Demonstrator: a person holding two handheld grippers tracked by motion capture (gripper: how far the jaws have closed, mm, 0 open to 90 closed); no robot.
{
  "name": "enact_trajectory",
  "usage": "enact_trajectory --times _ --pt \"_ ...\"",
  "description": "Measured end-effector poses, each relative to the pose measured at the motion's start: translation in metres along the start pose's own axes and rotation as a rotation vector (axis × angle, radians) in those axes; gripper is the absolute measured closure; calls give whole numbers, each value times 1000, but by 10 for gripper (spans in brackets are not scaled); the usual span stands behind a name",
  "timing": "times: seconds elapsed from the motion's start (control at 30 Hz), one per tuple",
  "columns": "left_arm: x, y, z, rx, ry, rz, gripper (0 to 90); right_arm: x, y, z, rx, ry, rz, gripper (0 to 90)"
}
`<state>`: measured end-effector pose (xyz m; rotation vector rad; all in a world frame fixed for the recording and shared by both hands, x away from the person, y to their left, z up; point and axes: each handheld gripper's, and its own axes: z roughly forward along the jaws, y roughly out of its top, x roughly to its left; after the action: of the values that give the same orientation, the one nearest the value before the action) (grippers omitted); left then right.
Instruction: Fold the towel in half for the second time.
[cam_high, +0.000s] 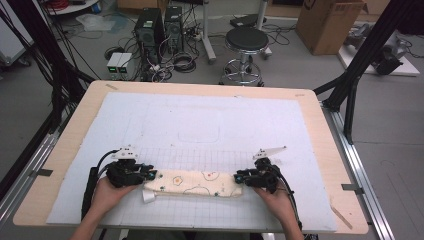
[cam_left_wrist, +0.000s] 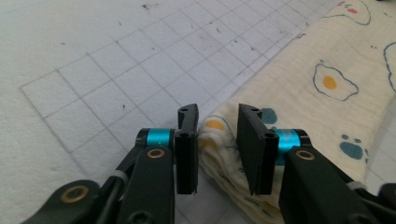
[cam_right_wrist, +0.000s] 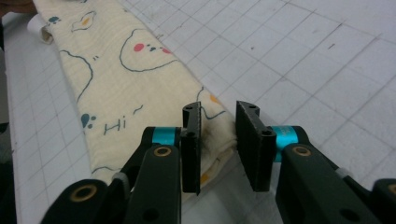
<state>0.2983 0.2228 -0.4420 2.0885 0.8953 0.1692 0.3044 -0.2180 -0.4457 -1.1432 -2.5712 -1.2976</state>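
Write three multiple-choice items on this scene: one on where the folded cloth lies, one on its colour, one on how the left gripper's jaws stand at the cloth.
1. Where does the folded cloth lie?
A. On the near part of the gridded mat, between the two grippers
B. On the stool
C. At the far edge of the table

2. What is the cloth's ground colour?
A. Dark blue
B. Cream
C. Red

3. How do the jaws of the left gripper stand?
A. Spread wide above the bare mat
B. On either side of the cloth's corner, with a gap showing
C. Pressed flat together with nothing between

Answers: 1 A, the high view shows it between the left and right gripper. 2 B, cream with printed fried eggs. 3 B, the left gripper view shows the corner between the jaws.
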Motion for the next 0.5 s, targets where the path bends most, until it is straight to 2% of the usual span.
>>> enact_trajectory --times 0.17,0.33,0.5 --pt "-2 0 0 -6 -6 -2 798 1 -1 1 -4 16 10 798" --pt "-3 1 -2 -15 -1 2 815 1 -1 -1 -14 28 8 816" --pt "-3 2 -6 -47 8 -2 819 1 1 -6 -43 40 16 818"
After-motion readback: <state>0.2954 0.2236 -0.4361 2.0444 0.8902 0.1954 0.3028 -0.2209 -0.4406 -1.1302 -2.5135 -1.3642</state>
